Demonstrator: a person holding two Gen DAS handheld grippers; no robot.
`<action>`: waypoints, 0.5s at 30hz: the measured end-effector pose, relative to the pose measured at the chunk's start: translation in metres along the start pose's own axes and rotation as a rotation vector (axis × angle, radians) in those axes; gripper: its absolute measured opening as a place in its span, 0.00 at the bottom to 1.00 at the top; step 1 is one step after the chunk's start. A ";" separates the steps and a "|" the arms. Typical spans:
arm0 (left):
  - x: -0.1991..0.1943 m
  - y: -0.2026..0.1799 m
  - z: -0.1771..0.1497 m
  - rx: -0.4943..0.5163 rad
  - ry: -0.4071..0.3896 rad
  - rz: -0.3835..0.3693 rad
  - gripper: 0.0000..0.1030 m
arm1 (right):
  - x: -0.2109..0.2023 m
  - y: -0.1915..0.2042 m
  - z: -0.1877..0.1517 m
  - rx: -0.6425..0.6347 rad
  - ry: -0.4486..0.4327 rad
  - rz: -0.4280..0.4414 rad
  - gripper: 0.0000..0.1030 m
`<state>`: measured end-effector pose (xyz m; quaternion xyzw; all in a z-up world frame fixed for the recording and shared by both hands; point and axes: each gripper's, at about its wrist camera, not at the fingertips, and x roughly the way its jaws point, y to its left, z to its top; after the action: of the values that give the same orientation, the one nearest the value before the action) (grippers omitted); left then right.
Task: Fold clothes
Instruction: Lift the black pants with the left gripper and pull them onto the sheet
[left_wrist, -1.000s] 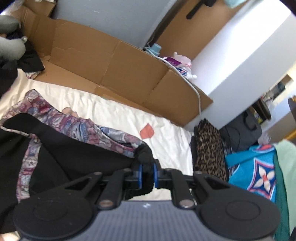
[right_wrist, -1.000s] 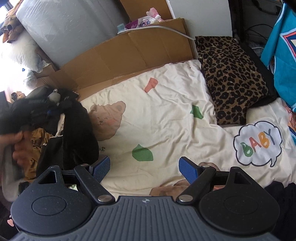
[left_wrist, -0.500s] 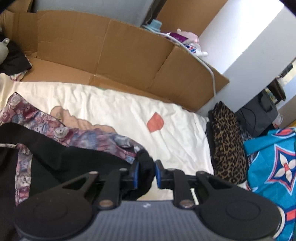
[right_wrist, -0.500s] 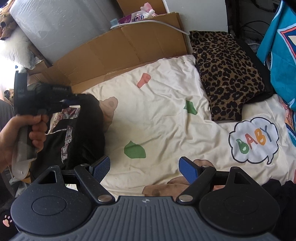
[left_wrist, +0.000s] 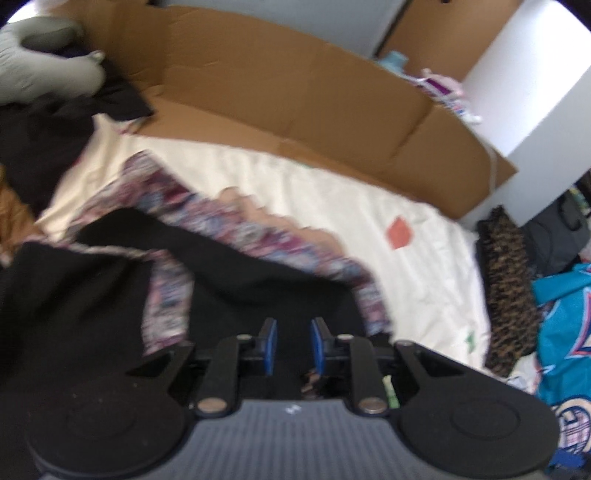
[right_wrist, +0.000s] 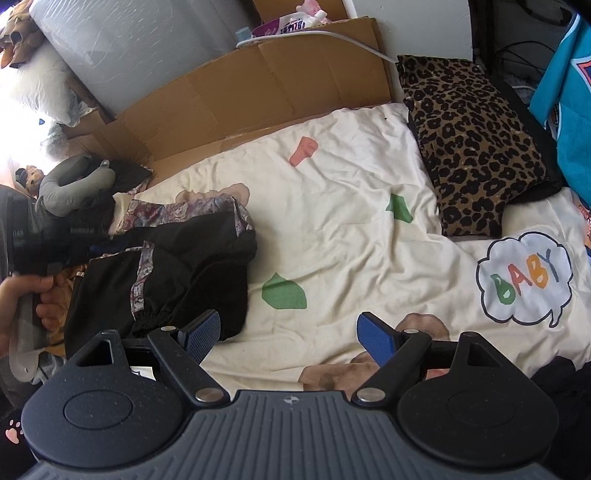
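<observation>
Cream bedding (right_wrist: 343, 236), printed with bears and coloured patches, is spread over the bed, with flattened cardboard (right_wrist: 258, 88) propped along its far edge and a leopard-print cushion (right_wrist: 476, 147) at the right. A black garment (right_wrist: 177, 273) with floral-patterned trim lies crumpled on the left part of the bedding.

Half a second ago the left gripper (left_wrist: 291, 345) was clamped on a bunched fold of the black garment, which was held raised above the bedding. Now its blue pads (left_wrist: 269, 345) are seen slightly parted, with black cloth under and between them; whether any cloth is pinched cannot be told, as the left view is blurred. The garment has come down and is now spread flatter on the bedding, its floral edge running toward the cardboard. In the right view the left gripper has shifted toward the left edge, where a hand (right_wrist: 26, 306) is wrapped round its handle.

The right gripper (right_wrist: 288, 334) is unchanged: its jaws are spread wide, nothing is held, and it hangs over the near edge of the bedding, with its left pad just beside the garment's hem.

"BABY" (right_wrist: 522, 275) is printed in coloured letters inside a white cloud on the bedding. Lettering on a purple-and-white packet (right_wrist: 291, 26) behind the cardboard is too small to be read.
</observation>
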<state>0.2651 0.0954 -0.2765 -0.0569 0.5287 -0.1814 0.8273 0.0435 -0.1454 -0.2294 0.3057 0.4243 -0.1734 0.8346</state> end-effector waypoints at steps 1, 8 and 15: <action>0.000 0.007 -0.004 0.000 0.004 0.019 0.24 | 0.002 0.000 0.000 0.001 0.001 -0.002 0.83; 0.014 0.055 -0.042 -0.066 0.082 0.102 0.27 | 0.010 0.002 0.000 0.009 -0.011 -0.005 0.82; 0.035 0.085 -0.073 -0.221 0.120 0.071 0.27 | 0.016 0.004 -0.006 -0.006 0.014 -0.013 0.82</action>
<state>0.2336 0.1692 -0.3621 -0.1178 0.5956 -0.0959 0.7888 0.0513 -0.1391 -0.2436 0.3017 0.4327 -0.1755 0.8313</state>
